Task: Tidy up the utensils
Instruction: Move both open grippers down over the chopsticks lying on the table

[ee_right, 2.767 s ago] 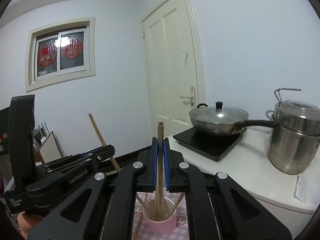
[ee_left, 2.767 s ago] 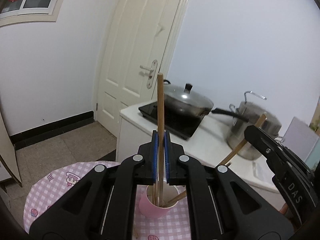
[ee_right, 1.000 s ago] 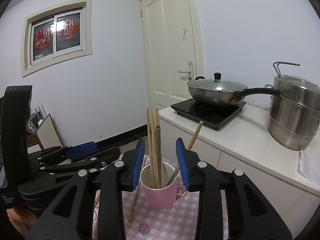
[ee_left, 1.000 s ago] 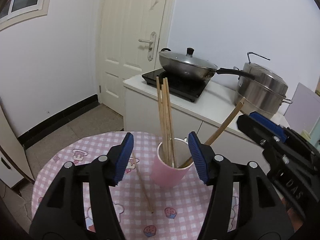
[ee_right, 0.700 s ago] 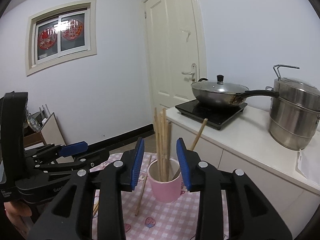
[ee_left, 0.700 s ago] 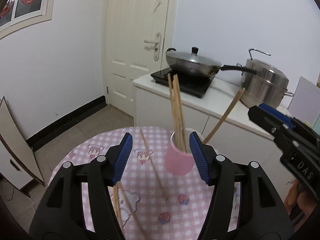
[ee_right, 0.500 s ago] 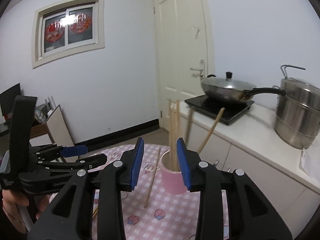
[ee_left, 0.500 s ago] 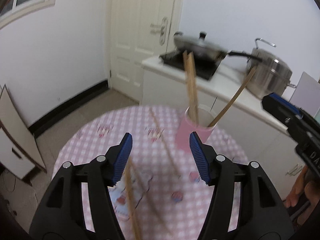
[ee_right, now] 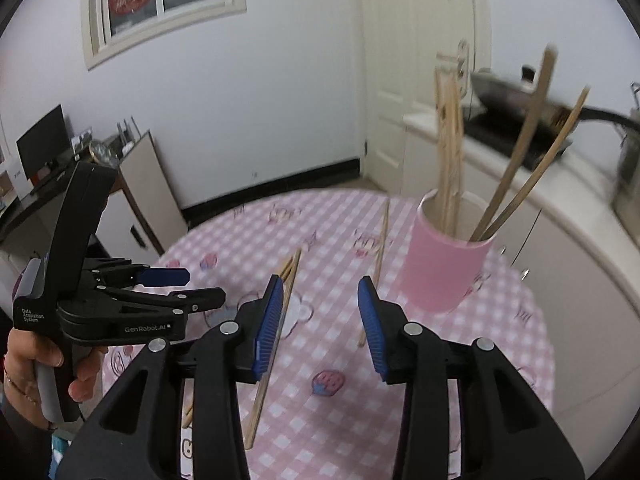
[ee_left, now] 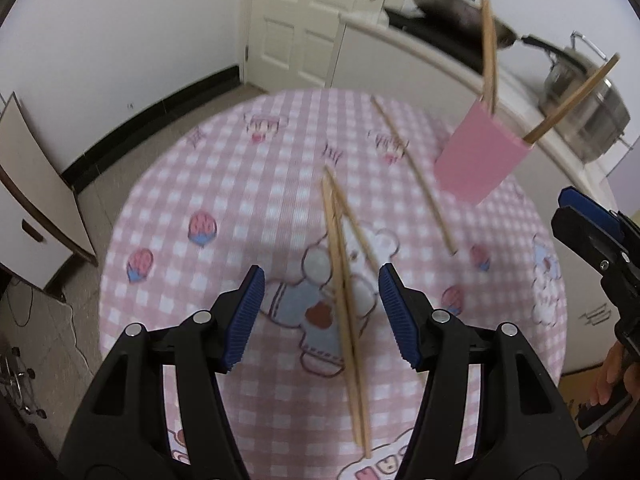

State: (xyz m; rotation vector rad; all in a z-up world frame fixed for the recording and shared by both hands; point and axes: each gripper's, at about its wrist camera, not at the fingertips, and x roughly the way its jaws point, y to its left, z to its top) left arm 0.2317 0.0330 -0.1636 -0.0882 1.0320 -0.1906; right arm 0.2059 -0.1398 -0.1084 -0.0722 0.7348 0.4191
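A pink cup [ee_left: 476,156] [ee_right: 444,268] stands on the round pink-checked table [ee_left: 200,184] [ee_right: 328,432], holding several wooden chopsticks [ee_right: 452,140]. A pair of loose chopsticks [ee_left: 344,280] [ee_right: 256,412] lies on the cloth, and a single chopstick [ee_left: 416,180] [ee_right: 380,248] lies nearer the cup. My left gripper [ee_left: 320,280] [ee_right: 200,286] hangs open above the pair, tilted down, holding nothing. My right gripper [ee_right: 319,286] [ee_left: 588,224] is open, its jaws widening, with nothing between them. It points at the cloth between the pair and the cup.
Behind the table runs a white counter [ee_right: 552,184] with a dark wok [ee_left: 452,8] and a steel pot [ee_left: 588,120]. A white door [ee_left: 304,20] is at the back. A low cabinet [ee_left: 28,200] stands left of the table. A hand [ee_right: 24,360] grips the left tool.
Both grippers let go of their chopsticks into the cup, then drew back and tipped down toward the table. The cup slid to the upper right of both views. The right jaws widened.
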